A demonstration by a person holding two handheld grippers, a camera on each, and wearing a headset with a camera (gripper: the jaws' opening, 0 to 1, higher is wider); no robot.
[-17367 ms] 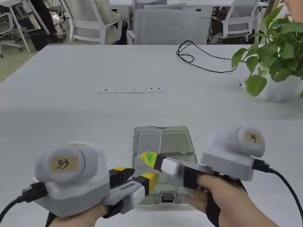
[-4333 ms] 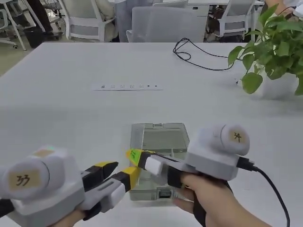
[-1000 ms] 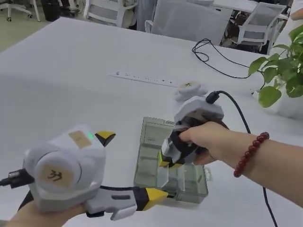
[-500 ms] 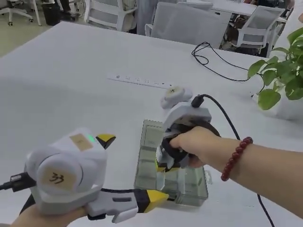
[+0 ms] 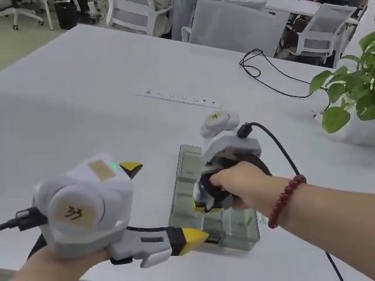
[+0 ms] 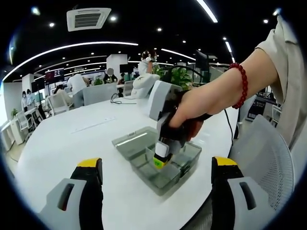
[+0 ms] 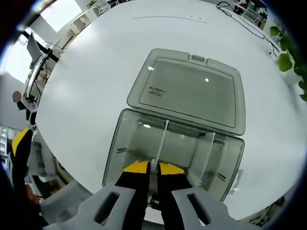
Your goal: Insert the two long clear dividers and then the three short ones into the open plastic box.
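Right gripper (image 7: 152, 168) is pinching a long divider (image 7: 160, 141) into the box (image 7: 116, 148), likely needing release next; left gripper (image 5: 163, 202) is hovering open.

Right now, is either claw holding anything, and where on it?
The right gripper pinches a clear divider at its near end; the left gripper holds nothing.

Grey mesh office chairs (image 5: 234, 26) are set along the far edge of a broad white table (image 5: 76, 88); curved ceiling strip lights (image 6: 72, 48) are lit.
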